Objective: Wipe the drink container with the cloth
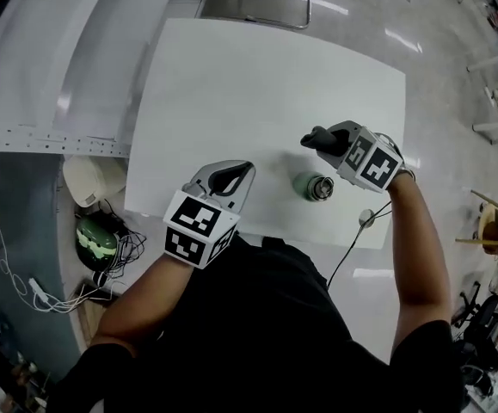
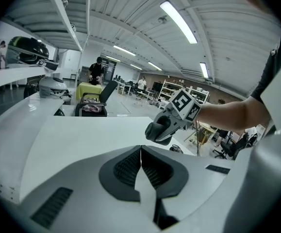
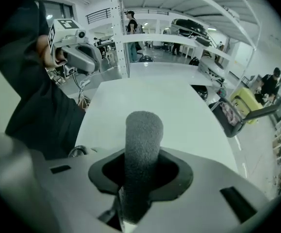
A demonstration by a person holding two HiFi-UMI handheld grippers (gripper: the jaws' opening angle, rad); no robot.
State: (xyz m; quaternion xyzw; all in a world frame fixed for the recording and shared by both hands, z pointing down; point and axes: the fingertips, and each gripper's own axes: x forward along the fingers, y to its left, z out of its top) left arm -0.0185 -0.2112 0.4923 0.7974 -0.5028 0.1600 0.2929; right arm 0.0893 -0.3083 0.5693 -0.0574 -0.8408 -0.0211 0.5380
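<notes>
Where the floor shows left of the table, a rounded green and black object (image 1: 96, 241) lies among tangled cables. Beside it stands the white rectangular table (image 1: 231, 76). The left gripper (image 1: 236, 175) hangs over the table's near edge. Its two ridged black pads (image 2: 130, 166) are pressed flat together with nothing between them.

Further right is the drink container, a small green cylindrical flask with a metal mouth (image 1: 319, 187). It stands upright on the tabletop close to the near edge, apart from the left gripper. The right gripper (image 1: 333, 140) is held just beyond it. Its jaws are clamped on a dark grey fuzzy cloth rolled into a thick stub (image 3: 143, 140), which sticks out past the fingertips. In the head view the cloth's end points left, clear of the flask.
</notes>
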